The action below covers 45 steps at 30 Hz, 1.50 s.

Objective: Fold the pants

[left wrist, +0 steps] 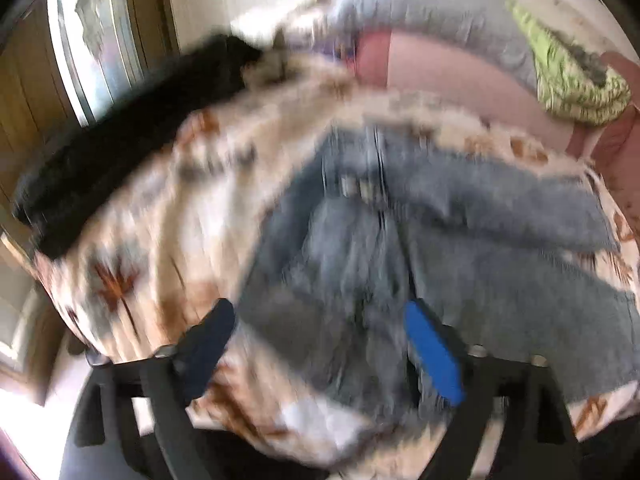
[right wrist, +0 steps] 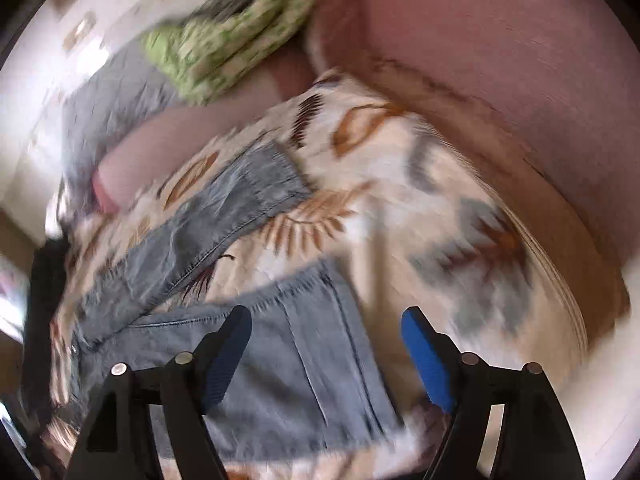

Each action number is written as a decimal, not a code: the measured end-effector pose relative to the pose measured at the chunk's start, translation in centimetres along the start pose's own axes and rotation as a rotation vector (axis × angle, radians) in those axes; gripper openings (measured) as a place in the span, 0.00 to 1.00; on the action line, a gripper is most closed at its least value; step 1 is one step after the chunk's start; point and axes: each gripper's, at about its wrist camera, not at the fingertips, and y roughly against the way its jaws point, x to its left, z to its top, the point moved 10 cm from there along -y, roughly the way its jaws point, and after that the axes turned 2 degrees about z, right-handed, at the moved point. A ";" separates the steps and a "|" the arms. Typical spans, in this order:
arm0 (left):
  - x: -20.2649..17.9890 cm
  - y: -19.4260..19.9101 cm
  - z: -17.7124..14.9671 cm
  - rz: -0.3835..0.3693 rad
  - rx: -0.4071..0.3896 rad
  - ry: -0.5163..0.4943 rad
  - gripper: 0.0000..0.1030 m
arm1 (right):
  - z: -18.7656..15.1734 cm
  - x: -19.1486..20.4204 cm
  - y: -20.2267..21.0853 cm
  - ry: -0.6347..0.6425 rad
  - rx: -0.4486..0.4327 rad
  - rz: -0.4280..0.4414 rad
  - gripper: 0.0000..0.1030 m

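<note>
**Open bedspread to the right, clutter at the far edges**

The jeans point(right wrist: 224, 216) lie spread on the leaf-print bedspread point(right wrist: 400, 168), legs parted, with a bare wedge of spread between the two legs. Right of the jeans the spread is bare up to the pink padded bed wall point(right wrist: 500, 60), which curves around and closes that side. At the far side, a green patterned cloth bundle point(right wrist: 224, 48) and a grey cloth point(right wrist: 112, 104) lie on the pink pillow point(left wrist: 460, 84). A black garment point(left wrist: 132, 140) lies along the left edge of the spread.
</note>
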 end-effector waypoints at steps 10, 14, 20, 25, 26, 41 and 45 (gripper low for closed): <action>-0.1 -8.1 -3.4 0.048 0.199 -0.025 0.89 | 0.0 1.2 -10.1 0.259 0.205 -0.153 0.27; 0.3 -7.8 -3.4 0.034 0.196 -0.001 0.89 | 1.4 0.3 -8.8 0.299 0.115 -0.252 0.27; 0.3 -7.2 -3.2 0.052 0.188 -0.018 0.89 | 1.4 -1.1 -8.7 0.216 0.104 -0.230 0.70; 0.1 -6.1 -2.5 0.052 0.165 -0.037 0.89 | 0.8 2.5 -5.4 0.232 0.045 -0.110 0.74; 0.0 -5.9 -2.4 0.044 0.162 -0.035 0.89 | 0.1 3.0 -4.9 0.225 0.054 -0.076 0.75; -1.3 -5.3 0.7 -0.041 0.147 -0.057 0.89 | 2.1 3.1 -6.0 0.182 0.107 -0.046 0.79; -2.6 -7.7 6.7 -0.102 0.123 -0.018 0.89 | 7.8 4.6 -9.1 0.162 0.112 0.013 0.79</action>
